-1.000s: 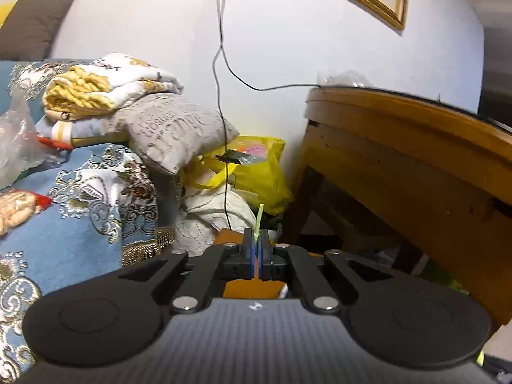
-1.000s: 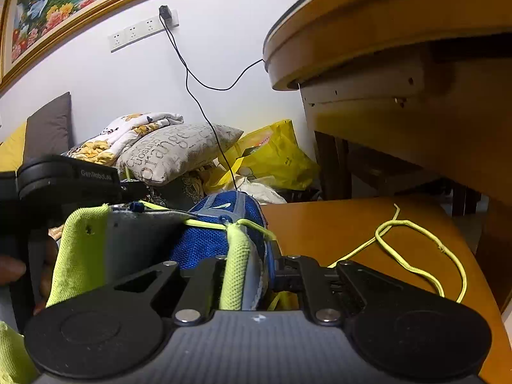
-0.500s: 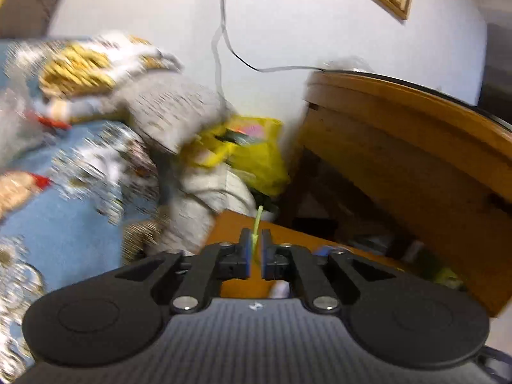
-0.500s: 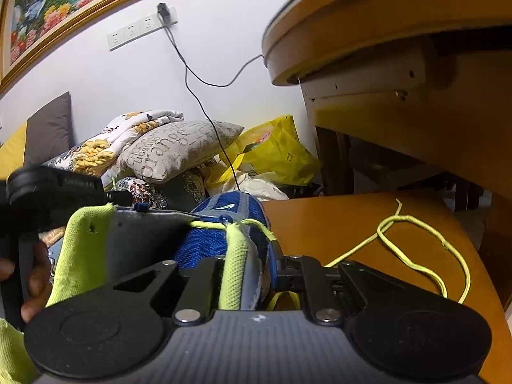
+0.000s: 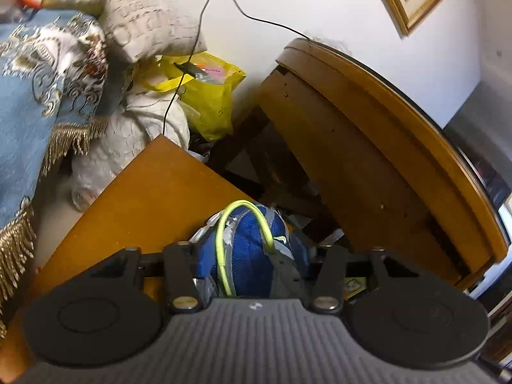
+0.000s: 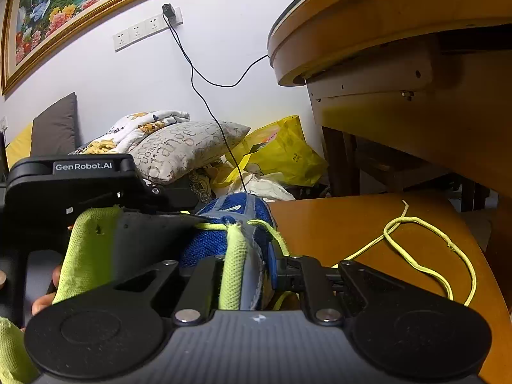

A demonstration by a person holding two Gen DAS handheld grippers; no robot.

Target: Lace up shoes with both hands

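A blue mesh shoe point(image 5: 252, 249) with lime lining stands on a low wooden table point(image 5: 144, 198). A lime lace point(image 5: 220, 240) loops over its toe. My left gripper point(image 5: 254, 251) hangs over the shoe with its jaws opening. The toe shows in the gap, and neither pad touches it or the lace. My right gripper point(image 6: 252, 265) is shut on the shoe's side flap point(image 6: 235, 256), beside the lime lining. In the right wrist view the left gripper point(image 6: 179, 198) reaches over the shoe's opening. The lace's free end point(image 6: 416, 246) lies in loose curls on the table to the right.
A big round wooden table point(image 5: 384, 121) overhangs on the right. A yellow bag point(image 5: 211, 96), cushions point(image 6: 188, 147) and a blue patterned cover point(image 5: 28, 112) crowd the back left. A black cable point(image 6: 204, 96) hangs from the wall socket. A person's fingers point(image 6: 41, 304) show at the lower left.
My left gripper has let go of the lace tip, spread its jaws, tipped down and rolled, so the shoe's toe has come into its view. The right gripper has kept its hold.
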